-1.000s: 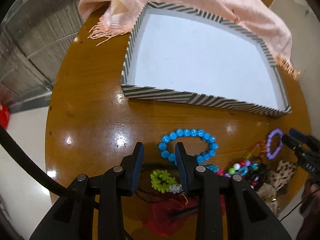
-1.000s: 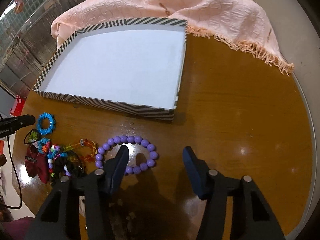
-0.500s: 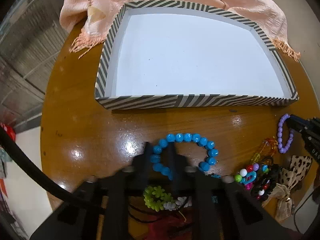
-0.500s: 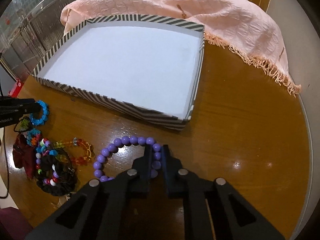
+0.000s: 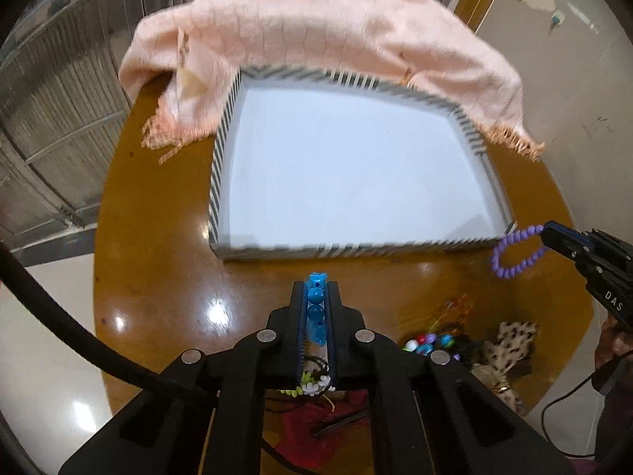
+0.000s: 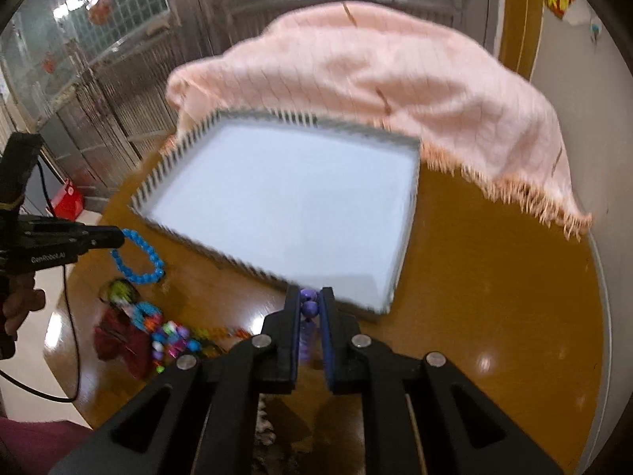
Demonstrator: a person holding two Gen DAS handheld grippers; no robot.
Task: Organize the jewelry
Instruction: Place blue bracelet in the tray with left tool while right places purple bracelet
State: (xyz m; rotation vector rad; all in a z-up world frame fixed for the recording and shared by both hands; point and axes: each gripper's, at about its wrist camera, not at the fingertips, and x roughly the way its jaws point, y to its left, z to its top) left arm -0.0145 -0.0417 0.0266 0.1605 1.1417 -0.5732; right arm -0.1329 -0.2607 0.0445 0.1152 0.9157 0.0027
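Note:
My left gripper [image 5: 316,291] is shut on a blue bead bracelet [image 5: 316,308] and holds it lifted above the wooden table, just in front of the striped tray [image 5: 277,251]. The blue bracelet hangs from it in the right wrist view [image 6: 138,253]. My right gripper [image 6: 309,301] is shut on a purple bead bracelet [image 6: 308,306], lifted near the tray's near corner [image 6: 376,308]. The purple bracelet dangles in the left wrist view [image 5: 514,253]. The tray's white inside is bare.
A pink fringed scarf [image 5: 316,39] lies over the tray's far side. A pile of other jewelry [image 5: 435,340], with a red pouch [image 6: 118,340] and a leopard-print bow [image 5: 510,340], lies on the round wooden table [image 5: 158,277] in front of the tray.
Both grippers closed on their bracelets and lifted them off the table. Both have risen and tilted toward the tray.

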